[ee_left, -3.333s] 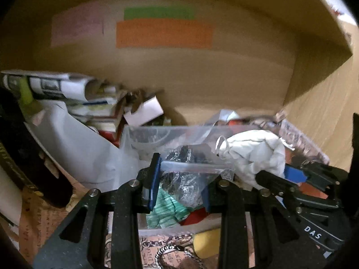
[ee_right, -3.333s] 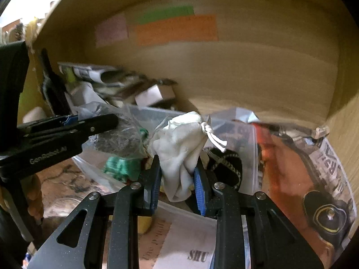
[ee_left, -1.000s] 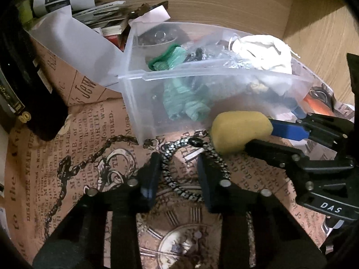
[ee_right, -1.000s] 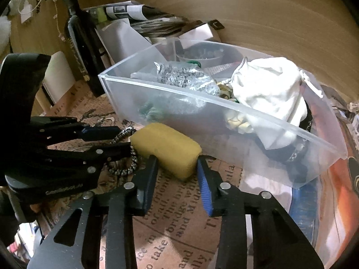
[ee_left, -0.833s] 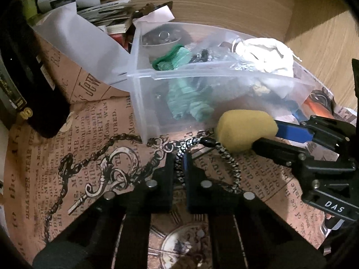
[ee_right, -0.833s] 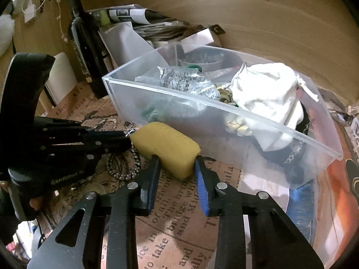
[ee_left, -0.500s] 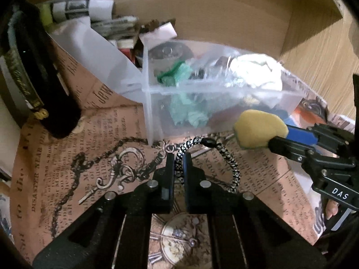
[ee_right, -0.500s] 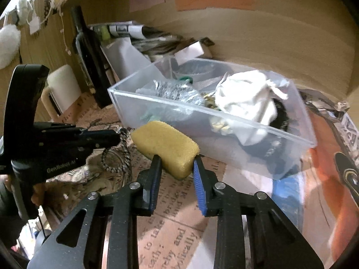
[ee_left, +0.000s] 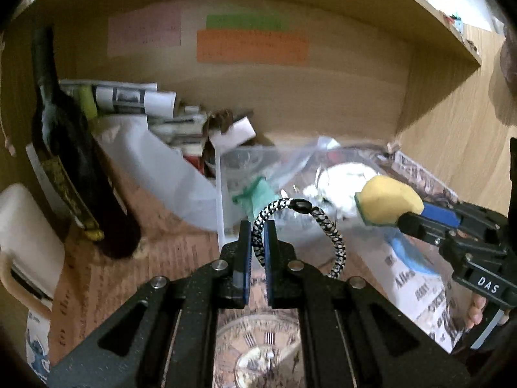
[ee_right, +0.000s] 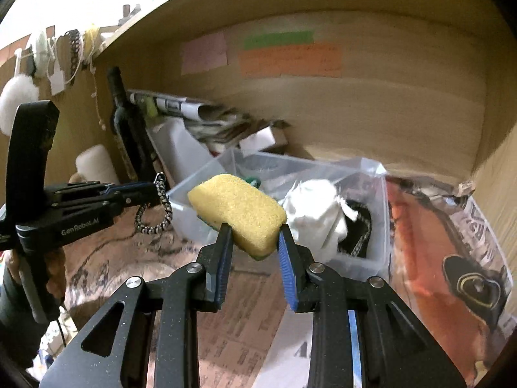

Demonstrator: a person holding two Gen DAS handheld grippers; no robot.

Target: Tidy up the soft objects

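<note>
Left wrist view: left gripper (ee_left: 257, 237) pinching black-and-white cord loop (ee_left: 300, 223), raised toward clear bin (ee_left: 223, 194) at twelve o'clock, likely for dropping in. Right wrist view: right gripper (ee_right: 253, 245) clamping yellow sponge (ee_right: 237, 213), bin at one o'clock.

We see a dark wine bottle (ee_left: 74, 174) standing upright at left on the counter (ee_left: 97, 278), which is covered in printed newspaper-style wrap. A white mug (ee_left: 22, 236) sits just beside the bottle. Rolled newspapers (ee_left: 129, 97) and a stack of papers lie against the wooden back wall (ee_right: 387, 110). On that wall we note a pink note (ee_left: 143, 34), a green strip (ee_left: 247, 21) and an orange note (ee_left: 252, 47). White pompoms and tags (ee_right: 19, 90) hang at upper left in the right wrist view.
</note>
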